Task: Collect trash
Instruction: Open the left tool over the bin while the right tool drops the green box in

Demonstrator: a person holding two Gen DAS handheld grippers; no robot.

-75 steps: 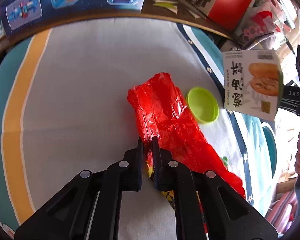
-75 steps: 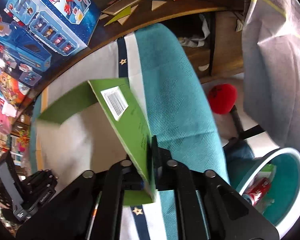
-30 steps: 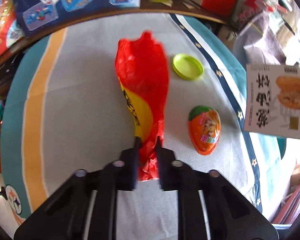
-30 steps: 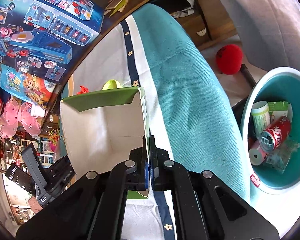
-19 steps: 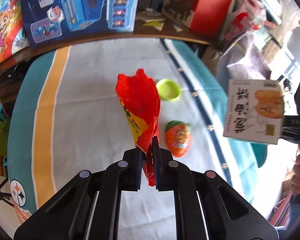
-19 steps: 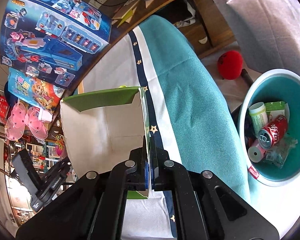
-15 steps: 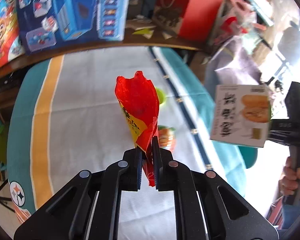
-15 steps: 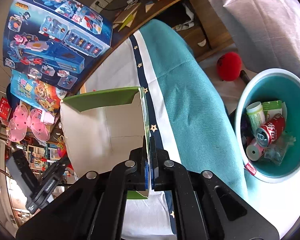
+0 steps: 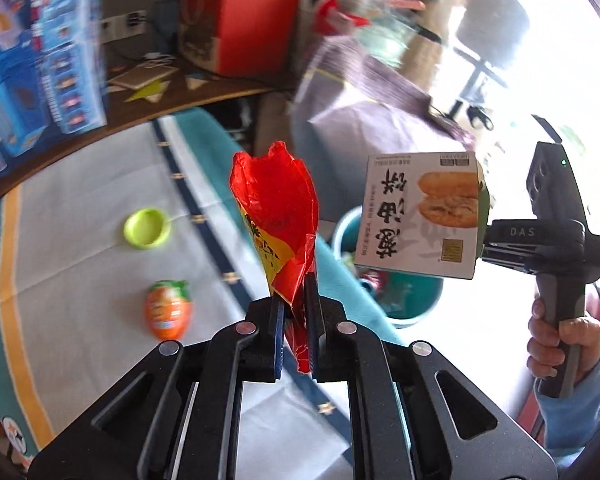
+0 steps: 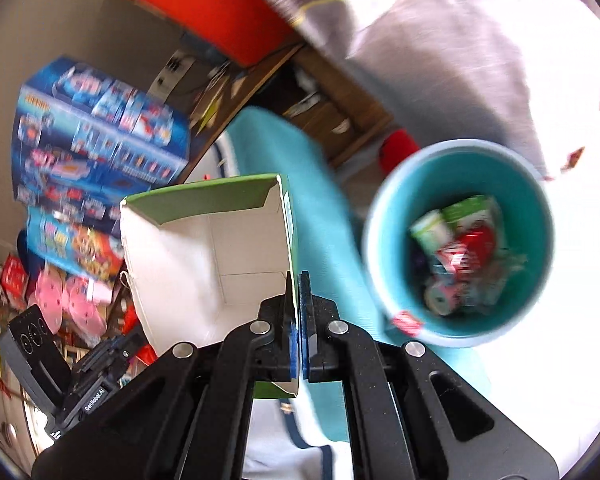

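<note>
My left gripper (image 9: pixel 293 292) is shut on a crinkled red and yellow wrapper (image 9: pixel 276 216), which stands up from the jaws in the air above the table's right edge. My right gripper (image 10: pixel 297 284) is shut on the side wall of an empty green and white carton (image 10: pixel 204 256); in the left wrist view this carton (image 9: pixel 420 216) hangs above a teal bin (image 9: pixel 404 300). In the right wrist view the teal bin (image 10: pixel 384 208) lies to the right of the carton and holds a red can and other trash.
A lime lid (image 9: pixel 147 227) and an orange carrot-shaped packet (image 9: pixel 166 308) lie on the white and teal tablecloth (image 9: pixel 80 240). Blue toy boxes (image 10: pixel 96 140) and a red box (image 9: pixel 252 12) stand behind the table. A grey cloth (image 10: pixel 440 52) is draped beyond the bin.
Both grippers have swung to the right and risen with their loads. The wrapper has come off the table and now stands over its right edge; the bin has come closer to the carton.
</note>
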